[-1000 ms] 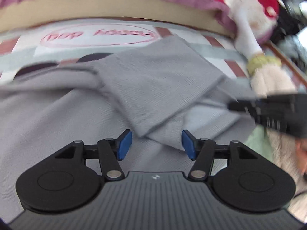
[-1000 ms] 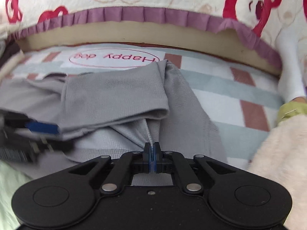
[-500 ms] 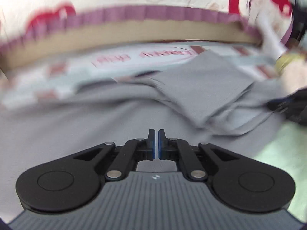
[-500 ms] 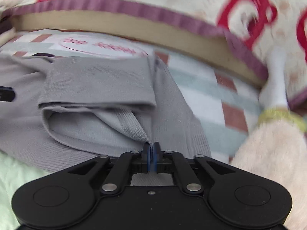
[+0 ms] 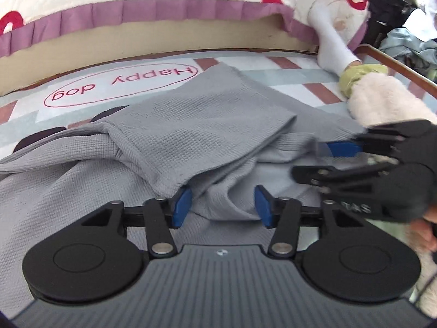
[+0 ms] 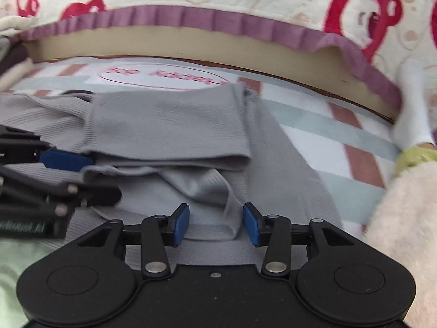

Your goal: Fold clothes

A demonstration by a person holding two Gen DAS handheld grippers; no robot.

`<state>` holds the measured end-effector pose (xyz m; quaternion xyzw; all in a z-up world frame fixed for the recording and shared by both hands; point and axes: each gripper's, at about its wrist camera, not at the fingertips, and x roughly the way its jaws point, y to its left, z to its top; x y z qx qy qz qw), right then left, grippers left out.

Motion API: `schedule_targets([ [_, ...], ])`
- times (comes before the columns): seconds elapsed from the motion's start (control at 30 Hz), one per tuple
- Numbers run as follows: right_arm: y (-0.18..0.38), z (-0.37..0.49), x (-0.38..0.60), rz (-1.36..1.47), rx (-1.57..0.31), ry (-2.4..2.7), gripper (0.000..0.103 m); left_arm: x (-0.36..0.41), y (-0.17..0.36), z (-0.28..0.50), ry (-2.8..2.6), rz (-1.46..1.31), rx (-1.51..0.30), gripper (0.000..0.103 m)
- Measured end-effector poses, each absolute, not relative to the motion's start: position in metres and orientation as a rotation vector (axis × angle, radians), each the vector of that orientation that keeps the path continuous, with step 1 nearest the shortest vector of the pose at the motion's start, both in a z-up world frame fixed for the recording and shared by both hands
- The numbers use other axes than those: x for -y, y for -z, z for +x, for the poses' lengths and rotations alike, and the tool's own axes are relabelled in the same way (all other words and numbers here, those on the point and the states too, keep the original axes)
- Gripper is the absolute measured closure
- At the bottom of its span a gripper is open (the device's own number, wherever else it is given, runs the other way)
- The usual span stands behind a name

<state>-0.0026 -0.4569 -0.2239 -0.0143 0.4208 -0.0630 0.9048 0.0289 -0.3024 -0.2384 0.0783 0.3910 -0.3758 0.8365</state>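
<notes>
A grey knit garment lies on a striped mat, with one flap folded over its middle. My left gripper hovers low over the near edge of that flap. Its jaws are opening, and a rumpled fold of grey cloth lies between the blue pads without being pinched. My right gripper is over the garment on its right side. Its jaws are opening too, and a thin raised ridge of cloth stands loose between them. Each gripper shows in the other's view: the right gripper and the left gripper.
The mat reads "Happy dog". Behind it rises a quilted cover with a purple ruffle. A person's fluffy cream sleeve and a white sock are at the right. Piled clothes sit beyond a wooden rail. Pale green cloth lies near left.
The right gripper, shut on a ridge of grey cloth before, has let it go and opened. The left gripper shut with nothing in it, swung back toward the flap, and opened again.
</notes>
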Motion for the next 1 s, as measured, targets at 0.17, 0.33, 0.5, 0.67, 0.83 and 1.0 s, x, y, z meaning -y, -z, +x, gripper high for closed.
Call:
schedule_targets([
  [0.17, 0.216, -0.008, 0.478, 0.06, -0.863, 0.173, 0.103, 0.265, 0.216, 0.026, 0.766, 0.044, -0.774, 0.1],
  [0.33, 0.214, -0.011, 0.49, 0.124, -0.865, 0.206, 0.095, 0.255, 0.219, 0.016, 0.747, 0.039, -0.805, 0.098],
  [0.5, 0.213, -0.011, 0.491, 0.132, -0.877, 0.213, 0.084, 0.244, 0.235, 0.027, 0.719, -0.022, -0.975, 0.097],
  [0.67, 0.212, -0.009, 0.48, 0.072, -1.001, 0.08, 0.084, 0.228, 0.231, 0.032, 0.694, -0.047, -1.016, 0.097],
  [0.83, 0.194, -0.007, 0.485, 0.06, -1.043, 0.049, 0.061, 0.206, 0.236, 0.046, 0.752, -0.168, -1.114, 0.068],
  [1.0, 0.164, -0.004, 0.523, 0.36, -0.869, -0.1, 0.038, 0.177, 0.229, 0.077, 0.731, -0.4, -1.055, 0.049],
])
